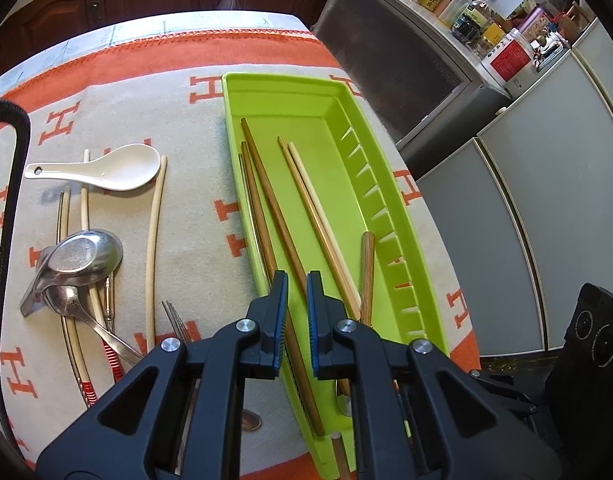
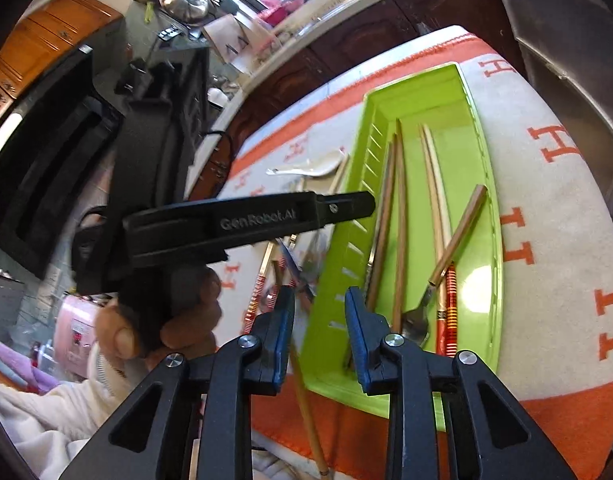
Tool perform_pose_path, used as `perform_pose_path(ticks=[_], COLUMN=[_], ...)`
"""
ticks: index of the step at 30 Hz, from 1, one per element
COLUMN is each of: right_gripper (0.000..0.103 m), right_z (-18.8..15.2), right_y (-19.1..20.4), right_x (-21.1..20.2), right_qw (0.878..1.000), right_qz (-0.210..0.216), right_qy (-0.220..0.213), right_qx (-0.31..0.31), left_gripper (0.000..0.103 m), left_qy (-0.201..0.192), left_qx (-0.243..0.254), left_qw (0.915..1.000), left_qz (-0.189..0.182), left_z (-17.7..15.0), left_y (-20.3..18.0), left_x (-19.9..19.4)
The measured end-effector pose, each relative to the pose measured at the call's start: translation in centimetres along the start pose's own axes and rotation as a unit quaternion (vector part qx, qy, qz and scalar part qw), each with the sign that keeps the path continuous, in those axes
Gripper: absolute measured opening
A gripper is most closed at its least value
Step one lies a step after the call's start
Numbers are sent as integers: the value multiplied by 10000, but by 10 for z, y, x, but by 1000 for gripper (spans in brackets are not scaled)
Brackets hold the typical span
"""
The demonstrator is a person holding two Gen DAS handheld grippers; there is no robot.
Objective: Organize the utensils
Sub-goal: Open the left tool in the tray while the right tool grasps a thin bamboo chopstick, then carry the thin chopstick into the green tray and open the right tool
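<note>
Left tongs (image 1: pixel 297 280) (released, like right tongs (image 2: pixel 320 300)) straddle a brown chopstick (image 1: pixel 280 228) in the tray (image 1: pixel 338 92).

Cloth-covered table (image 1: pixel 194 240) with green tray (image 1: pixel 390 184), loose utensils (image 1: pixel 86 256).

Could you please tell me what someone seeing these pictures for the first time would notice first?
The bright green tray stands out at once, lying lengthwise on the orange-and-cream H-patterned cloth with several wooden chopsticks inside it. To its left, a white ceramic spoon and a metal ladle lie among loose utensils on the cloth. The left gripper hovers open over the tray's near end.
</note>
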State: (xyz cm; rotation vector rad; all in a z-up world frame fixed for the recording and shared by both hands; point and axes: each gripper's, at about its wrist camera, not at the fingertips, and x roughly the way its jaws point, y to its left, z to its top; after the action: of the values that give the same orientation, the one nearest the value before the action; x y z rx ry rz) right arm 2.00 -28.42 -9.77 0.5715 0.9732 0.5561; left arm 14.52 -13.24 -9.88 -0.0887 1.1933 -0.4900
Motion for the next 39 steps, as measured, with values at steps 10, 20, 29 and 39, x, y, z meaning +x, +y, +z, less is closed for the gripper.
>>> perform_pose_path(ticks=[10, 20, 29, 39], right_gripper=[28, 5, 5, 5], right_z=[-10, -7, 8, 52], right_y=[28, 24, 16, 34], right_x=[23, 28, 7, -13], right_qw=[9939, 9944, 9951, 9868], right_qz=[45, -313, -773, -1374], right_qy=[504, 195, -227, -586], right_qx=[-977, -991, -580, -622], left_gripper=[6, 6, 6, 6], left_qy=[-176, -311, -495, -651], left_qx=[-78, -168, -49, -133], left_qw=[9998, 9992, 9979, 9961], left_qz=[-19, 202, 412, 580], left_z=[-2, -16, -36, -39], left_y=[10, 35, 42, 55], left_x=[-19, -40, -63, -83])
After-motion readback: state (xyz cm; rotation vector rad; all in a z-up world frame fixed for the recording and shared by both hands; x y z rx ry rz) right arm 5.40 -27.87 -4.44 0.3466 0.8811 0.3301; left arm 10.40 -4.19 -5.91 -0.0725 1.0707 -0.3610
